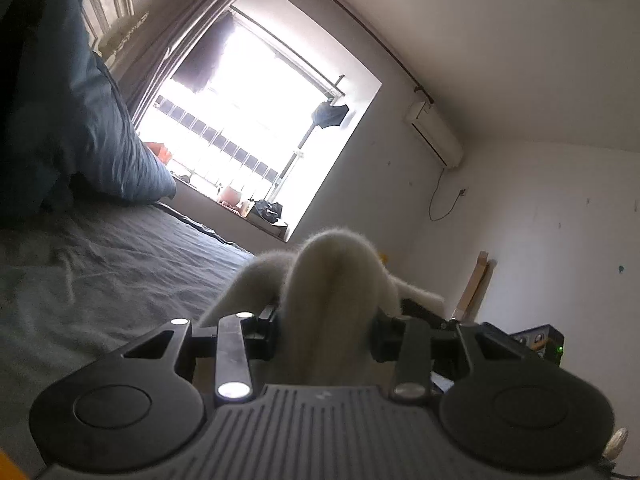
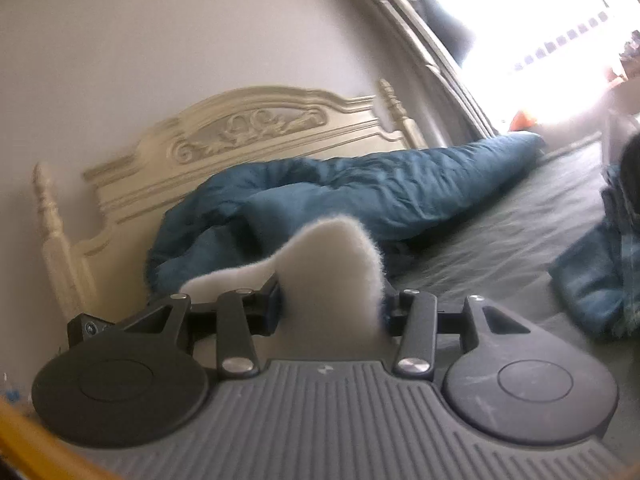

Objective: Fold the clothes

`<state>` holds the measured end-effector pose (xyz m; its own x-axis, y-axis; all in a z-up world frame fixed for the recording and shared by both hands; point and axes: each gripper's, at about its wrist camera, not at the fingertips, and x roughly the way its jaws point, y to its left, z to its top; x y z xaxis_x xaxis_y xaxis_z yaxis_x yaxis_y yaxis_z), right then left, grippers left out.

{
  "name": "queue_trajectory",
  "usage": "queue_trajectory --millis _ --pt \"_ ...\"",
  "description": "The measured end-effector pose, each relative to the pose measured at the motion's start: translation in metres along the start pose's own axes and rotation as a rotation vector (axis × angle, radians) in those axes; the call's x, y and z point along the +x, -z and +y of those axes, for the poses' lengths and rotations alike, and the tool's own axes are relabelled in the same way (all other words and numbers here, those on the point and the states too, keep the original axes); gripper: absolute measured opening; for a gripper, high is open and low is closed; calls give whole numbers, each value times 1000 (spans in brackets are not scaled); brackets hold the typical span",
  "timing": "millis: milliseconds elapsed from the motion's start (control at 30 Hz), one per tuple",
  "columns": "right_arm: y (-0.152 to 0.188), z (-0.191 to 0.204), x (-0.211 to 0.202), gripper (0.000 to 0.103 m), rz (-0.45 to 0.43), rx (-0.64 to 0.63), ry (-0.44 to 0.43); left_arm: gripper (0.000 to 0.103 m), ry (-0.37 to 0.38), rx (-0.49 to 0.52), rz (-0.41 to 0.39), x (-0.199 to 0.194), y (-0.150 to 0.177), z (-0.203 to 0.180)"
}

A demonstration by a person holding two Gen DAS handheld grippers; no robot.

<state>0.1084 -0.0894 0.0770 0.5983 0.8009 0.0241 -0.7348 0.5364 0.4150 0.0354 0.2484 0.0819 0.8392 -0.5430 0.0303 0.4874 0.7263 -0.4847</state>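
bright window [image 1: 256,120] | carved cream headboard [image 2: 248,136] | white walls [image 1: 540,220]

Bed [image 2: 500,240]: covered with a grey-green sheet [image 1: 100,264], visibly creased across its surface. Cream carved headboard [image 2: 224,140] stands at the far end in the right wrist view. A blue duvet [image 2: 360,192] lies bunched in a long roll on the sheet, against the headboard and running toward the window side. At the right edge of the right wrist view, a pile of blue fabric [image 2: 592,280], possibly folded clothes, rests on the sheet; blur prevents telling what it is.
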Motion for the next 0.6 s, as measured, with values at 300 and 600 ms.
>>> queue_trajectory --millis 300,600 --pt "-1 44 -37 41 15 -43 -40 40 -27 91 24 -64 9 -50" --pt "11 92 -100 41 39 -133 -99 40 -24 150 39 -123 40 -101"
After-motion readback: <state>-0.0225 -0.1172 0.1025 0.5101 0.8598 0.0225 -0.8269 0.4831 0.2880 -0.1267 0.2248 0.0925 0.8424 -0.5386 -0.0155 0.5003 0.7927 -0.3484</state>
